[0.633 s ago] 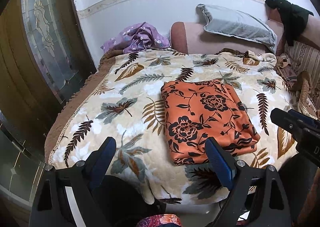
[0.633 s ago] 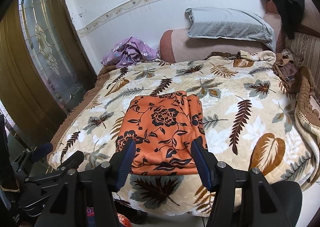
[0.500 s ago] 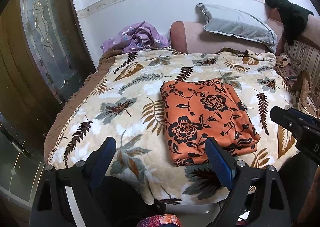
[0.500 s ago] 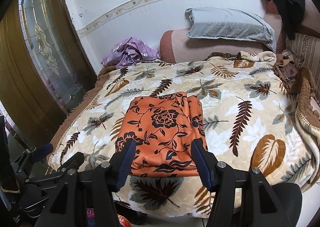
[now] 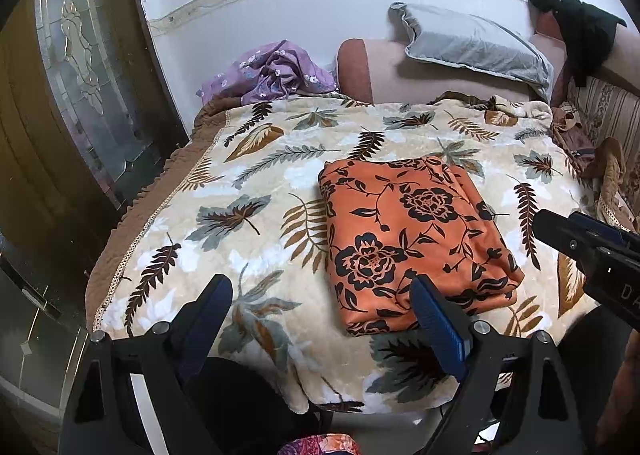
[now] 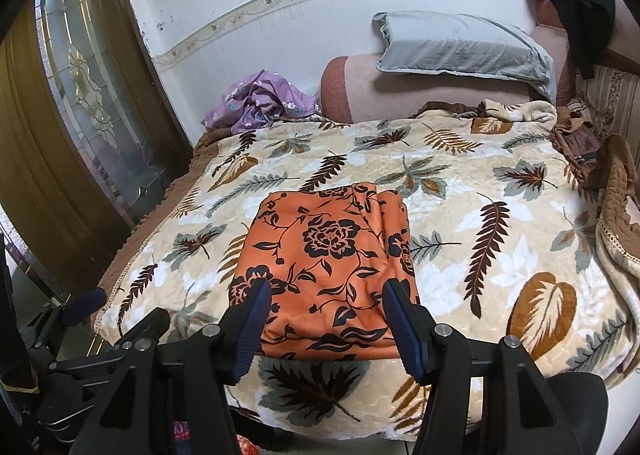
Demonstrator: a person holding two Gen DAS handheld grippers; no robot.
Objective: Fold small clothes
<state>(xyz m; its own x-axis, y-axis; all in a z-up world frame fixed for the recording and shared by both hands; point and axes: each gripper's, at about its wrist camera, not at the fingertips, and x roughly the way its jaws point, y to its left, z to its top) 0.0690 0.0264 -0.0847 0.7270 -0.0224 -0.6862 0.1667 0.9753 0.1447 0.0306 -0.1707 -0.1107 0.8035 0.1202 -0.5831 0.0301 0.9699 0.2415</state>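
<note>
Against the frames from half a second back I see no real change: the folded orange cloth with black flower print (image 5: 416, 243) lies in the same spot on the cream blanket with brown and grey leaf pattern (image 5: 256, 223), and both of my grippers hang at the same place off the blanket's near edge.

My left gripper (image 5: 320, 315) stands wide apart, its blue pads empty. It hovers over the near edge of the blanket, left of the orange cloth; its right finger (image 5: 438, 325) overlaps the cloth's near left corner in the view, and I cannot tell whether it touches. My right gripper (image 6: 324, 319) is spread about halfway and holds nothing. Its two fingers frame the near edge of the orange cloth, with the fabric showing between them but apart from the pads.

The orange cloth sits as a neat rectangle near the middle of the blanket, toward the near edge. Beyond it, at the blanket's far left corner, lies a crumpled purple flowered garment (image 6: 260, 103). A grey pillow (image 6: 460, 45) rests on a pink bolster (image 6: 360, 91) at the far side.
</note>
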